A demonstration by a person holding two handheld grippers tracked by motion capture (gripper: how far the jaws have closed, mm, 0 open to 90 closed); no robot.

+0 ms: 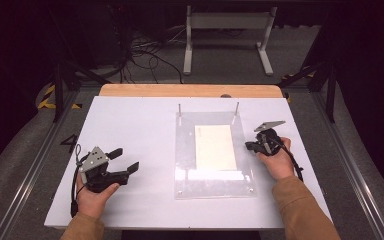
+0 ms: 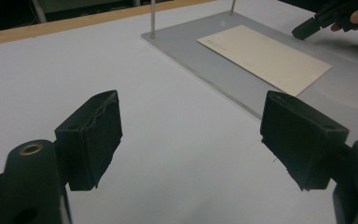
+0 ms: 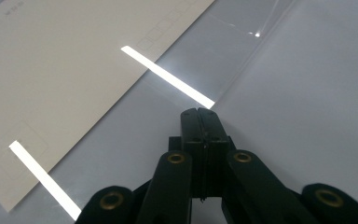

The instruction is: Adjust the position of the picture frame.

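A clear acrylic plate (image 1: pixel 214 186) lies flat on the white table (image 1: pixel 130 130), right of the middle, with two thin metal pins (image 1: pixel 180 111) standing upright at its far corners. On the plate, or under its clear surface (which of the two cannot be told), rests a cream rectangular paper card (image 1: pixel 215 146), its long sides running away from the person.

The right tongs (image 1: pixel 250 146) hover at the plate's right edge, jaws pressed together with nothing between them; in the right gripper view their tip (image 3: pixel 200 114) sits over the clear margin just beside the card (image 3: pixel 74 79), where bright strips of lamp glare cross the plastic. The left tongs (image 1: pixel 125 160) stand well apart from the plate, on bare table at the left, jaws spread wide and empty. Nothing lies between either tongs and the card.

The tabletop is a plain white board with a strip of pale wood (image 1: pixel 190 90) along its far edge. Beyond it are a grey carpeted floor, a tangle of black cables (image 1: pixel 140 52), a white metal stand (image 1: pixel 227 35) and dark frame posts at both sides.
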